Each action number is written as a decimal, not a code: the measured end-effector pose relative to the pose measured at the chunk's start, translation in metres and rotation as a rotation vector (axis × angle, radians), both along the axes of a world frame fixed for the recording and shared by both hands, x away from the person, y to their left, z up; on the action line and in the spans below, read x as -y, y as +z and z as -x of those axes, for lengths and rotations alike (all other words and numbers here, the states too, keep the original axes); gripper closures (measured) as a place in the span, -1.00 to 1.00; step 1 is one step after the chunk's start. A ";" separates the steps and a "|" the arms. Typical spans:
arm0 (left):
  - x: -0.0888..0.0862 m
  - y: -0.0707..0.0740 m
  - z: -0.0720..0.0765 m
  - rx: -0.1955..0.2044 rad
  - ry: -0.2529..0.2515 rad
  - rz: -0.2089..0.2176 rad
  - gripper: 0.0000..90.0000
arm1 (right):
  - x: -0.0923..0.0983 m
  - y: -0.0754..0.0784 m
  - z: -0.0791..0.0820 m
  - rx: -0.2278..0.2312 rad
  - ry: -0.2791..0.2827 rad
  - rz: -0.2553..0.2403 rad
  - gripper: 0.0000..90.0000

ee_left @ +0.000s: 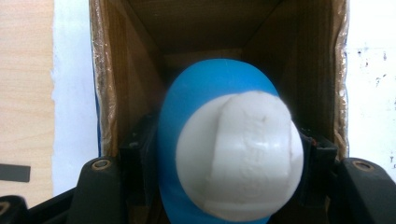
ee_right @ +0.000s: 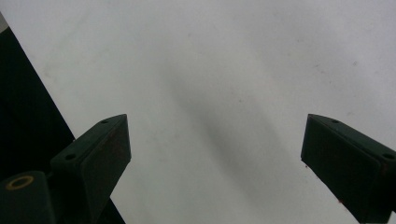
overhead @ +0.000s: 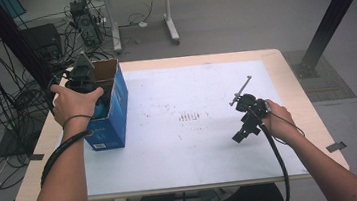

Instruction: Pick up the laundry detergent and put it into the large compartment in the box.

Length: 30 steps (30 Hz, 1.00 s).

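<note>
I am working with two tools at one bench [overhead: 297, 99] covered by one white sheet [overhead: 196, 144]. Nearest to me, my right tool [overhead: 241, 119] is hovering over the bare sheet at the right side, its two jaws standing wide apart with nothing between them, as the right gripper view is showing against plain white. Farther off at the left, my left tool [overhead: 97, 105] is pointing down into the open top of the one blue cardboard box [overhead: 115, 119], which is standing upright on the sheet near the bench's left edge. In the left gripper view that tool [ee_left: 229, 154] is clamping one blue bottle [ee_left: 187, 107] with a white cap [ee_left: 240, 156] between its two jaws, pressing on both sides, the bottle sitting partly inside the box's brown interior [ee_left: 299, 60].
</note>
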<state>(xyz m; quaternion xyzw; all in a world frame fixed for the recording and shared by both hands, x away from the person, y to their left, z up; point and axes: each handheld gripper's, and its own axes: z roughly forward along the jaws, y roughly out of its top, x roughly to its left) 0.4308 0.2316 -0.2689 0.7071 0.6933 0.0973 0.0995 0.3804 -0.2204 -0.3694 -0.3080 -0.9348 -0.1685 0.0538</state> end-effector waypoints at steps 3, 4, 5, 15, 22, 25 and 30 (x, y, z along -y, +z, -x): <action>0.000 0.000 0.000 -0.002 -0.002 -0.001 -0.16 | 0.000 0.000 0.000 0.000 0.001 -0.002 -0.82; 0.000 0.000 0.000 -0.001 -0.001 -0.001 -0.16 | 0.000 0.000 0.000 -0.001 0.002 -0.001 -0.82; 0.000 0.000 0.000 -0.003 -0.001 0.000 -0.16 | 0.000 0.000 0.000 -0.004 0.000 -0.002 -0.82; -0.001 0.000 -0.001 -0.009 0.002 0.000 -0.17 | 0.001 0.000 -0.001 -0.002 -0.002 -0.006 -0.82; 0.000 -0.002 -0.001 -0.014 0.008 -0.014 -0.26 | 0.001 -0.001 -0.002 -0.002 -0.001 -0.007 -0.82; 0.000 -0.003 -0.001 -0.015 0.009 -0.009 -0.28 | 0.001 -0.001 -0.002 -0.003 -0.001 -0.008 -0.82; 0.000 -0.001 -0.001 -0.013 0.014 -0.003 -0.29 | 0.002 -0.001 -0.002 -0.002 -0.001 -0.007 -0.82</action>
